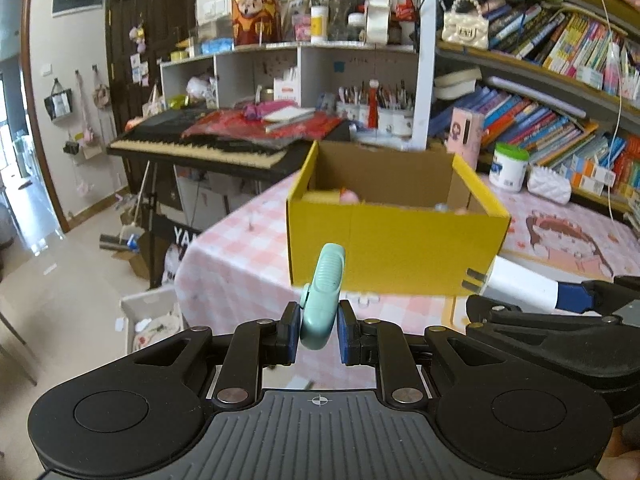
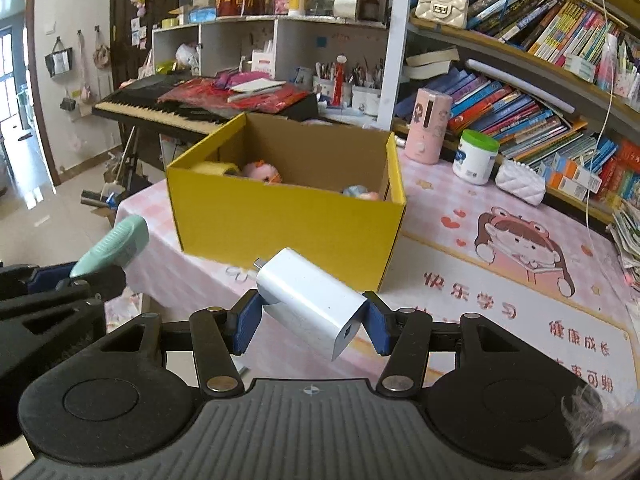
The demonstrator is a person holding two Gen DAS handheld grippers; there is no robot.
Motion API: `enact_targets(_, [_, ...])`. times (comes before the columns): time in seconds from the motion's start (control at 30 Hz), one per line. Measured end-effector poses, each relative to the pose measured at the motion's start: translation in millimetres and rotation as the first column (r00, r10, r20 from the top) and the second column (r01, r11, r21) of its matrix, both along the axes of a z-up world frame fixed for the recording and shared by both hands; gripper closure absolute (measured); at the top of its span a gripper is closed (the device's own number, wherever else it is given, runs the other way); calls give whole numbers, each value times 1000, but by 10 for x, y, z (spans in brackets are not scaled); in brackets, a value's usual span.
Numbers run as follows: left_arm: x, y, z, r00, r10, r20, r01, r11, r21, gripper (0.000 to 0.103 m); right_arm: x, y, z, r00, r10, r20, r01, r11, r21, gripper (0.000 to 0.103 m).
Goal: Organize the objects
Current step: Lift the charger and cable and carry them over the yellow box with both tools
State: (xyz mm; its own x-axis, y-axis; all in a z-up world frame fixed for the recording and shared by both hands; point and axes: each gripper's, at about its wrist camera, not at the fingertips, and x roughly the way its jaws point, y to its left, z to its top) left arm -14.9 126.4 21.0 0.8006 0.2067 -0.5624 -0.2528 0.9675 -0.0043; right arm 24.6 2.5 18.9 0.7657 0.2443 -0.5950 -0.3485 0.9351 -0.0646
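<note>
Yellow cardboard fills the view ahead: the open box (image 2: 286, 204) sits on the pink-checked tabletop (image 2: 500, 280), and it already holds a roll of tape (image 2: 214, 169) at its 10 o'clock corner, a small pink doll (image 2: 262, 172) beside that, and a bluish toy (image 2: 360, 192) toward 3 o'clock. So part of the tidying looks done, I judge, and two more things are in the air, not yet dropped in.

My left tongs (image 1: 318, 332) are pinched on a mint-green clip-like gadget (image 1: 324, 288), gripping its rounded lower end while its ribbed length sticks up toward 12 o'clock, right in front of the box's near wall. My right tongs (image 2: 312, 316) clamp a white charger plug (image 2: 310, 302) across its body, prongs aimed at 11 o'clock toward the box, the port end facing back at me.

Both tools tilt downward and sit side by side, close together; in the right wrist view the left one shows at 9 o'clock, and in the left wrist view the right one shows at 3 o'clock. Both loads hang just short of the box's near rim and below it, so what is left, I reckon, is to lift over the wall and release each one. A white jar with a green lid (image 2: 476, 158) and a white quilted pouch (image 2: 520, 182) stand by the shelves at 2 o'clock; I can't tell if they are meant for the box.
</note>
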Motion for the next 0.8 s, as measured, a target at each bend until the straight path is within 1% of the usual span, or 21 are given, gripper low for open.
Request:
enact_targets(0.1, [78,11,99,999,-3,46,3,1000,5,85,94,-34,90,1000,-15,27,14,1000,23,51])
enact_targets(0.2, [188,8,216,996,-3,93,1,1000,26,85,222,-56,201,997,-25,72,21,999,50,51])
enact_targets(0.4, [541,17,367,990,17,141,-23,999,46,85,606,-73,378,991,-20,133,9,997,82,51])
enact_targets(0.6, [926,19,411,987,43,154,-52,997,55,85,1066,-75,481,988,-5,156,-10,995,98,51])
enact_targets(0.8, [1301,-38,331,991,54,123,-61,996,59,85,1498,-72,447,988,27,151,-42,995,94,51])
